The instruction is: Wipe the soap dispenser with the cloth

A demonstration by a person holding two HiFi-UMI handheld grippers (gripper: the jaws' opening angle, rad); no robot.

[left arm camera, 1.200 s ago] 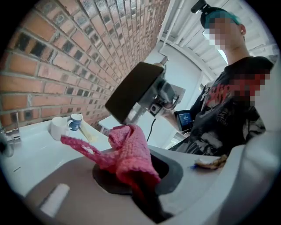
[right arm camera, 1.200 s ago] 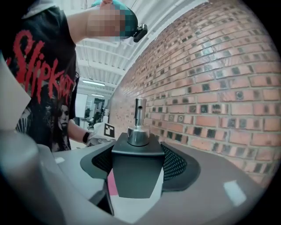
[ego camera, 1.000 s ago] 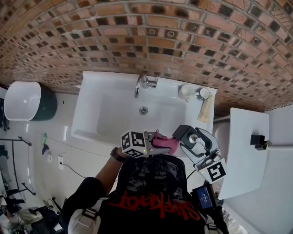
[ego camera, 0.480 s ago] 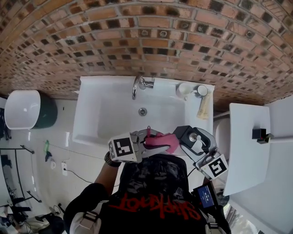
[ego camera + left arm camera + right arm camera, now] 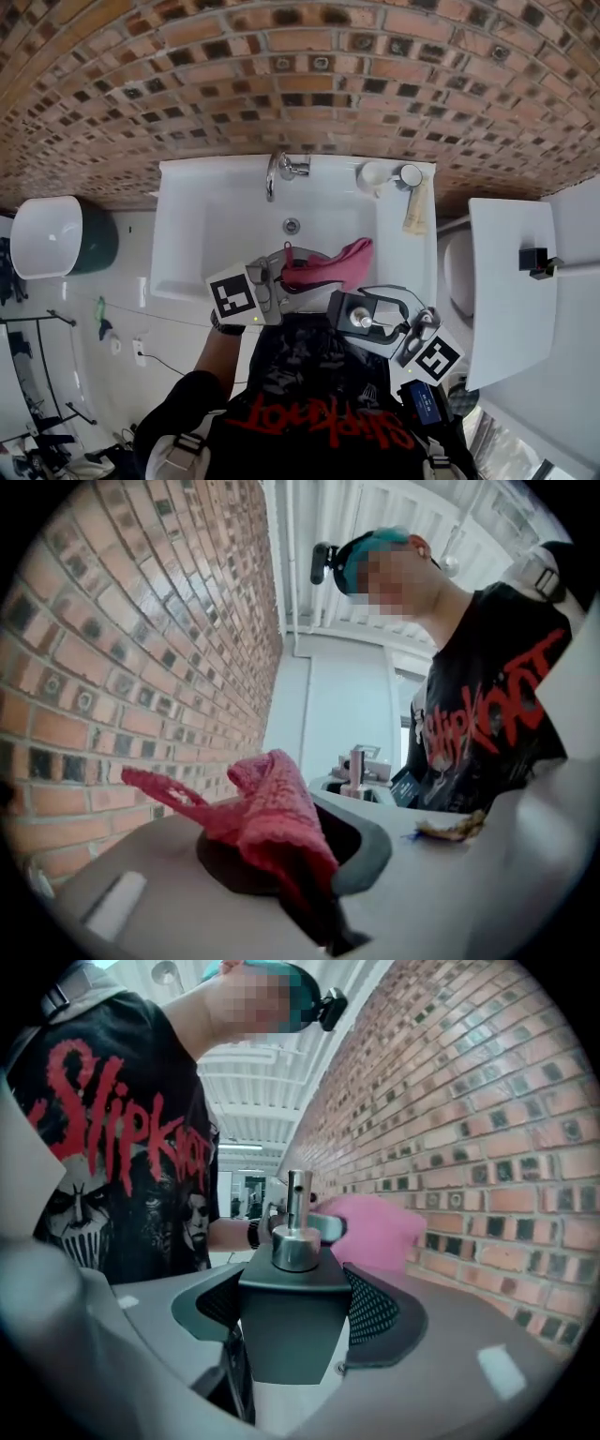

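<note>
- Beyond both pairs of jaws stands the brick wall (image 5: 300,84), and below them lies the white sink (image 5: 187,234); neither gripper touches either one.
- The right gripper (image 5: 295,1335) has its jaws set wide and clamped on the dark, square body of the soap dispenser (image 5: 291,1321). The dispenser sits upright between them, held in the air near the sink's front edge and resting on nothing.
- The left gripper (image 5: 305,883) has its jaws closed narrow on a fold of the pink cloth (image 5: 272,817). Most of the cloth bunches loose ahead of the jaws, with a thin loop (image 5: 155,785) trailing to one side.
- From the head view, the cloth sits just beside the soap dispenser, close but apart as far as I can tell.
- The metal pump (image 5: 296,1227) rises from the dispenser's top, just ahead of the right jaws.
- Risk, as I judge it: the dispenser's sides look smooth, so a firm sideways rub could twist it in the right jaws or push it out. It would then fall toward the sink's rim or the floor.
- Only a small pinch holds the cloth, so dragging it hard could pull it free of the left jaws.
- The loose loop could catch on the pump, and pressure on the pump's head would squirt soap.
</note>
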